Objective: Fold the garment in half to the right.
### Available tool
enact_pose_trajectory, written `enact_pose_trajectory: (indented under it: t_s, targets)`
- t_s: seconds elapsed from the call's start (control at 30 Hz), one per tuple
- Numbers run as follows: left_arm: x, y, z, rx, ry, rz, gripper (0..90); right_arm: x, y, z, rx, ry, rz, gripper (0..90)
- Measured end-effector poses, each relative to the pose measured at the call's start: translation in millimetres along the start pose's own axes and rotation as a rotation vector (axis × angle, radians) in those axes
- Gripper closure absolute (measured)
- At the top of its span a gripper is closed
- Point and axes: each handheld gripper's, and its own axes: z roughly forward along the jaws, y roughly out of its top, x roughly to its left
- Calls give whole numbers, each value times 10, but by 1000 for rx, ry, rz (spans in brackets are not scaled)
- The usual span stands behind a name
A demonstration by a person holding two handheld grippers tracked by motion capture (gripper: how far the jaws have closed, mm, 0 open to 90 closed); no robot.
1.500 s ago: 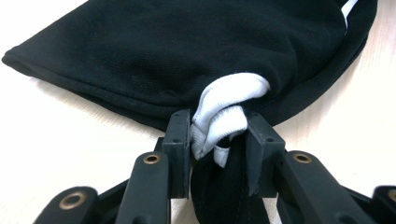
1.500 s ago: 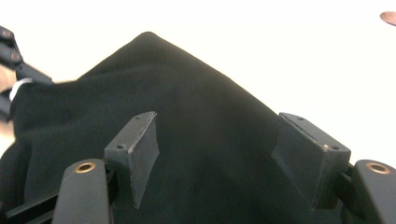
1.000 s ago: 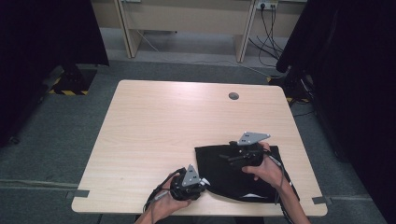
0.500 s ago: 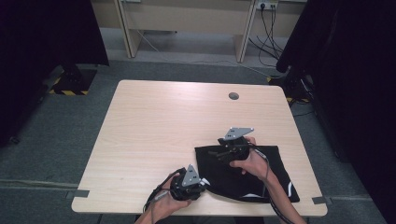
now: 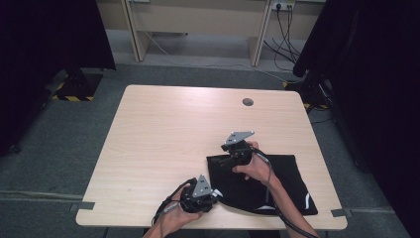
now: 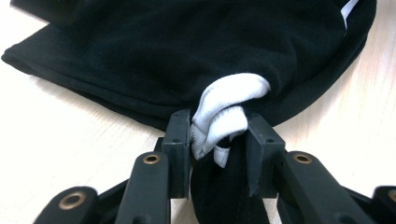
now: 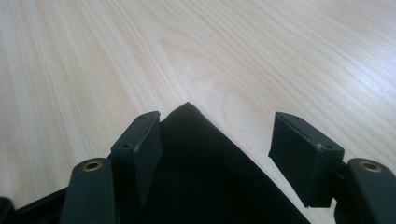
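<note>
The flat black cloth garment with white trim (image 5: 257, 183) lies at the table's near right; the left gripper (image 6: 218, 137) is clenched on its bunched white-edged corner, while the right gripper (image 7: 215, 154), jaws spread, straddles its far-left corner and could snag only one layer

Pale wooden table (image 5: 163, 144) on grey carpet (image 5: 59, 148)

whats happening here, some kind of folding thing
A person is working a black garment on the table with two handheld grippers. The left gripper is shut on a bunched bit of the garment with its white trim, at the near edge. The right gripper is open, its jaws either side of a garment corner lying flat on the wood, not yet gripped.
</note>
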Motion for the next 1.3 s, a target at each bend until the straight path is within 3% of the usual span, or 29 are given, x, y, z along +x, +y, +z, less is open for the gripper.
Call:
enact_pose_trajectory:
  t_s: [0.1, 0.4, 0.47, 0.57, 0.67, 0.8, 1.03, 1.3]
  targets:
    - [-6, -4, -2, 7, 1, -16, 646, -1, 10, 73, 11, 3, 2, 344]
    - [-3, -2, 0, 2, -3, -13, 643, 47, 81, 307, 34, 38, -10, 363]
    - [2, -3, -3, 3, 6, -13, 644, 62, 85, 360, 49, 47, -13, 403]
    - [1, 0, -2, 7, 0, -15, 646, 63, 56, 402, 71, 46, -32, 550]
    - [9, 11, -1, 13, -2, -13, 648, 41, 48, 375, 73, 56, -18, 707]
    - [29, 20, 1, 8, -16, -6, 658, 34, 35, 350, 59, 77, -30, 805]
    - [60, 103, -143, -11, -31, 2, 684, 56, 139, 186, -7, 95, -41, 835]
    - [116, 274, -463, -32, -21, 42, 692, 145, 406, -42, -92, 107, -77, 841]
